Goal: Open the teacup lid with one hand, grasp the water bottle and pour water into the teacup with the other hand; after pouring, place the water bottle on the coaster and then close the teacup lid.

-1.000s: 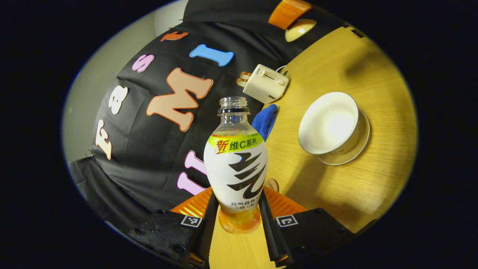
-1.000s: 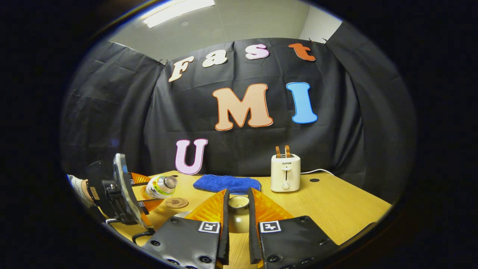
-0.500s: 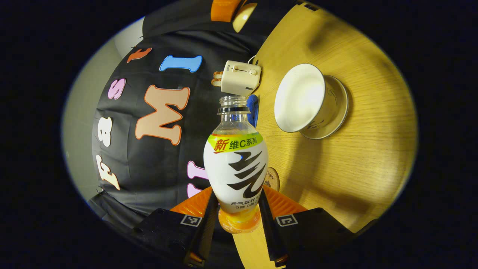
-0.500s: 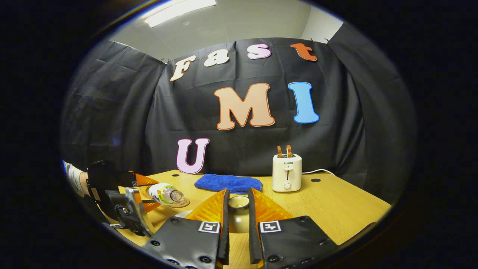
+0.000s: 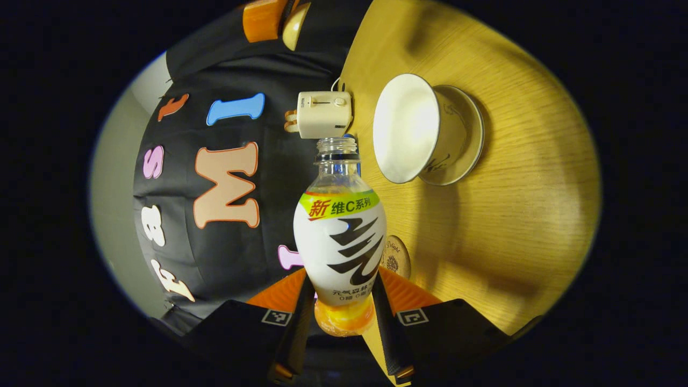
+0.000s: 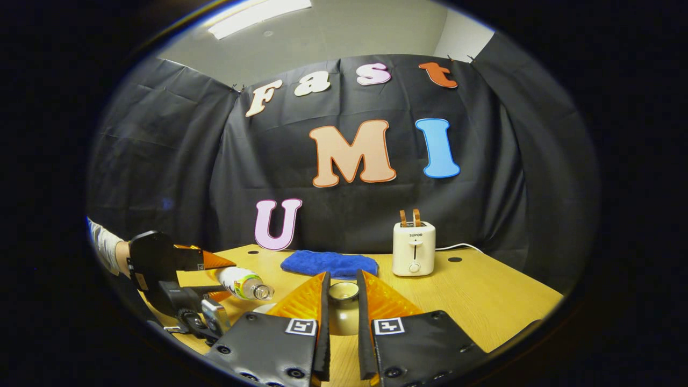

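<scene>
Since a second ago my left gripper [image 5: 339,314] has rolled further over, so the clear plastic bottle with the white and green label [image 5: 339,242] now lies nearly level, its open mouth tipped slightly down toward the white porcelain teacup on its saucer [image 5: 414,129]. I see no water leaving it. The left jaws grip the bottle's lower body on both sides. The round brown coaster [image 5: 396,257] lies on the wooden desk [image 5: 516,226] just behind the bottle. My right gripper [image 6: 342,306] holds its place, jaws closed on the knob of the pale ceramic lid [image 6: 343,309], lifted off the cup. A cream toaster [image 6: 413,248] and blue cloth [image 6: 329,263] sit at the desk's back.
</scene>
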`<state>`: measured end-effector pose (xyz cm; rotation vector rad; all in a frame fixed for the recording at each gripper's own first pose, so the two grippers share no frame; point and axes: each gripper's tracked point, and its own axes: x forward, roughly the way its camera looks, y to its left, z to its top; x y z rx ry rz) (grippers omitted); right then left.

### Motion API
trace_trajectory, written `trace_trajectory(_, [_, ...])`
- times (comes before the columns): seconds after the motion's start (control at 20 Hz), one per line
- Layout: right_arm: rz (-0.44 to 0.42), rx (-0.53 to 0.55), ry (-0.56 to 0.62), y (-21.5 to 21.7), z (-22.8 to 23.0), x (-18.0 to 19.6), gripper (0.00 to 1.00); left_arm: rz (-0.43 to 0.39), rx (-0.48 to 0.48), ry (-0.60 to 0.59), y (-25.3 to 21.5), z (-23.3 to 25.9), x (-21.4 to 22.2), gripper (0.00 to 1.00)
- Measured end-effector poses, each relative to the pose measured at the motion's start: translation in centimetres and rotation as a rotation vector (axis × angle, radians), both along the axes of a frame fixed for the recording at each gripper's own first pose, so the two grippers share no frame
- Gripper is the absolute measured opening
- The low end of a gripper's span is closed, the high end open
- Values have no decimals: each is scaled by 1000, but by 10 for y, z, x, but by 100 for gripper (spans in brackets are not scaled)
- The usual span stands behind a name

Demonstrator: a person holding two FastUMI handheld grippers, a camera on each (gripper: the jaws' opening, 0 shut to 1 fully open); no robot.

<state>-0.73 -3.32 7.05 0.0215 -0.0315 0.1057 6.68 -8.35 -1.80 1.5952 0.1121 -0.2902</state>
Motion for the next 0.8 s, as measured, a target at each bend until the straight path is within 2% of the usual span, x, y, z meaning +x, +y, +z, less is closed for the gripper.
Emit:
trace_trajectory(0.05, [1, 0, 0, 1, 1, 0, 26, -3, 15, -1, 1, 1, 0, 55])
trace_trajectory(0.2, [6, 3, -2, 3, 2, -1, 24, -15, 75, -8, 2, 3, 0, 55])
trace_trajectory(0.35, [6, 3, -3, 3, 3, -1, 27, -14, 123, 2, 5, 1, -2, 55])
trace_trajectory(0.4, [5, 3, -5, 3, 4, -2, 24, -19, 141, 1, 5, 2, -2, 55])
trace_trajectory(0.45, [2, 0, -6, 2, 4, -3, 27, -22, 158, -3, 5, 5, -3, 56])
trace_trajectory(0.5, [1, -1, -8, 2, 5, -3, 24, -24, 172, -3, 6, 5, -3, 56])
trace_trajectory(0.8, [11, 9, -16, 5, 10, -5, 24, -30, 242, -7, 4, 11, -1, 56])
